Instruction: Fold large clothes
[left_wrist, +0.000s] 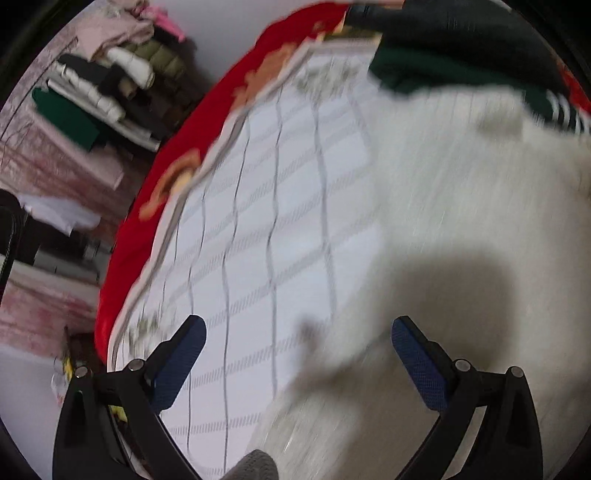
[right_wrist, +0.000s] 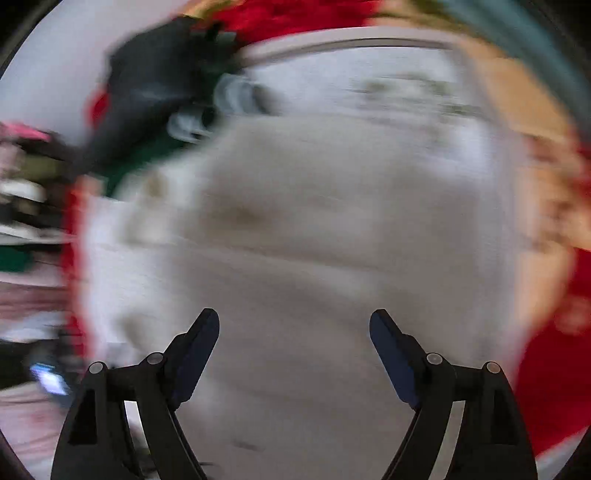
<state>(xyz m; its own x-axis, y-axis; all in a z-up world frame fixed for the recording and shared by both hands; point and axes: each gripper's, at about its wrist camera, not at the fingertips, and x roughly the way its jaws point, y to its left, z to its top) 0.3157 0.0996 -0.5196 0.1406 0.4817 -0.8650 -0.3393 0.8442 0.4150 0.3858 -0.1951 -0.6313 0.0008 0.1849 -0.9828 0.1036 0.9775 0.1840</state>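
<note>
A large cream-white garment (left_wrist: 443, 206) lies spread on a white checked bed sheet (left_wrist: 258, 221). It fills the right half of the left wrist view, blurred by motion. My left gripper (left_wrist: 299, 328) is open and empty just above the garment's left edge. In the right wrist view the same garment (right_wrist: 314, 240) fills the middle, heavily blurred. My right gripper (right_wrist: 293, 321) is open and empty above it.
A red blanket (left_wrist: 221, 96) borders the sheet. A dark green garment with white stripes (left_wrist: 413, 70) and a black garment (left_wrist: 461, 33) lie at the far side. A stack of folded clothes (left_wrist: 110, 88) sits beyond the bed at the left.
</note>
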